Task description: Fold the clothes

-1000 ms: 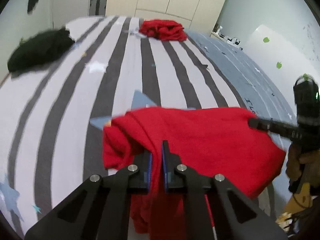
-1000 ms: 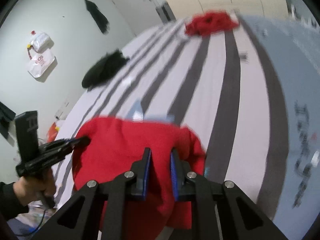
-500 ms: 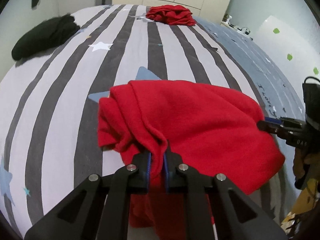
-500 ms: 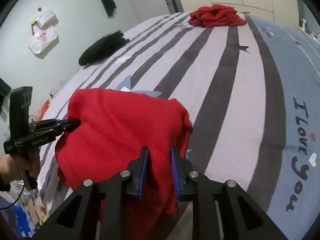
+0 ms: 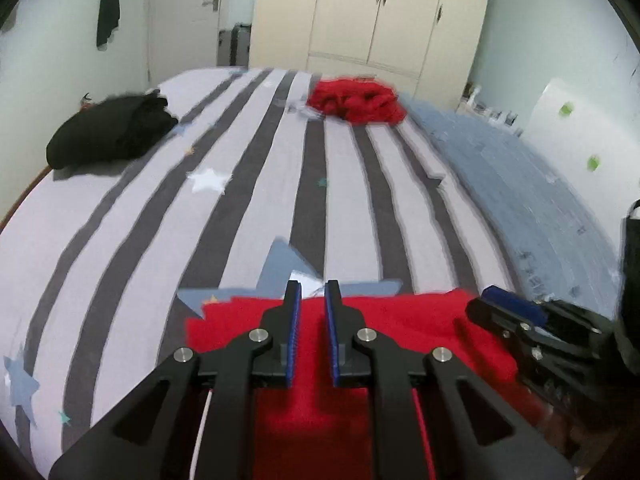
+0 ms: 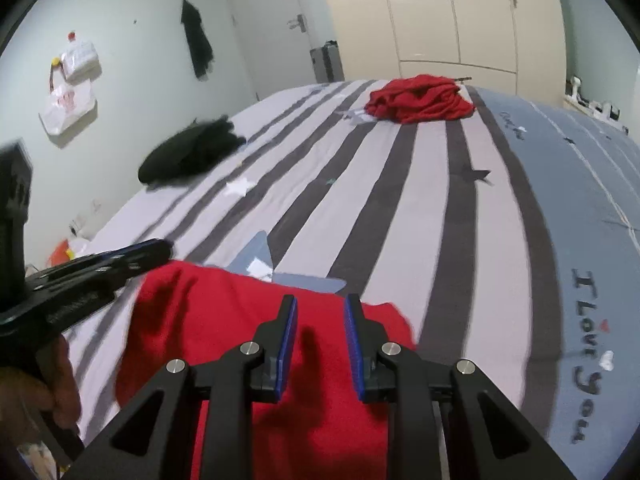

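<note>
- Left wrist view: your left tongs (image 5: pixel 308 312) stand at a narrow gap w/ nothing between the pads; the red garment (image 5: pixel 400 320) lies flat under them at the bed's (image 5: pixel 256 184) near edge.
- Right wrist view: right tongs (image 6: pixel 320 324) also empty, gap a bit wider, above the same garment's right side.
- Step, as I read it: a fold has been laid & let go; garment looks roughly rectangular.
- Next move prob. calls for a regrip on an edge for another fold, or going for the crumpled red pile (image 6: pixel 420 98) far across the bed.
- Black clothes (image 5: pixel 112 132) at far left.
</note>
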The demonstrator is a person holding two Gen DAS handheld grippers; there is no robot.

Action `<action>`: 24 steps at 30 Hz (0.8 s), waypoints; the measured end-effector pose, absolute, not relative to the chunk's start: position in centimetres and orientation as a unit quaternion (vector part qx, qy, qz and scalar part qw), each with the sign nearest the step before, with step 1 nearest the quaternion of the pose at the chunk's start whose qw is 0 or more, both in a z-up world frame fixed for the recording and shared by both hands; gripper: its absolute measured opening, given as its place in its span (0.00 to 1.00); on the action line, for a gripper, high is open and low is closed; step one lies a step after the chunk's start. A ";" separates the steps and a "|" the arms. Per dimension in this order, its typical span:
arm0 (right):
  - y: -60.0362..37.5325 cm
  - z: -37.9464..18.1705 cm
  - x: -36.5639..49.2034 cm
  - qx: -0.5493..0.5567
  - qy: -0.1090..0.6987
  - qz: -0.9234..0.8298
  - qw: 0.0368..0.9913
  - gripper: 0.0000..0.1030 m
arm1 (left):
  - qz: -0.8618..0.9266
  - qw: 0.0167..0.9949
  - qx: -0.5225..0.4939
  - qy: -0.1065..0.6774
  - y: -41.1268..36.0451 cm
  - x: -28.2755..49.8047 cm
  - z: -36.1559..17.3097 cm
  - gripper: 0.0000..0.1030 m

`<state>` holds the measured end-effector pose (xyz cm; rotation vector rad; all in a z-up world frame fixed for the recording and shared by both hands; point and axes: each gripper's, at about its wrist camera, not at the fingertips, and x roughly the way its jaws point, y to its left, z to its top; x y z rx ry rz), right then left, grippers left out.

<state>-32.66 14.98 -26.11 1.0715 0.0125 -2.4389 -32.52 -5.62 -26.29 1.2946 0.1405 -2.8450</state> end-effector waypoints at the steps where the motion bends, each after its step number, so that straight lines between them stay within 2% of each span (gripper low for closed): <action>1: 14.6 -27.2 -32.7 0.394 0.014 -0.891 0.226 0.20 | -0.904 0.018 0.425 0.031 -5.6 -32.7 -27.8 0.08; 4: 15.3 -29.8 -31.8 0.387 0.002 -0.894 0.226 0.18 | -0.908 0.021 0.414 0.054 -6.6 -31.5 -30.8 0.08; 8: 15.5 -30.7 -31.4 0.367 0.005 -0.900 0.236 0.17 | -0.909 0.024 0.410 0.076 -7.0 -31.3 -31.0 0.08; 15: 16.7 -27.5 -31.2 0.371 -0.005 -0.907 0.202 0.13 | -0.919 0.041 0.382 0.089 -8.5 -29.3 -26.7 0.07; 20: 18.3 -30.6 -29.7 0.392 0.000 -0.901 0.188 0.15 | -0.903 0.050 0.416 0.096 -9.5 -28.1 -30.5 0.10; 24: 19.0 -31.5 -29.8 0.381 -0.016 -0.902 0.201 0.15 | -0.901 0.053 0.415 0.117 -9.9 -28.3 -30.7 0.10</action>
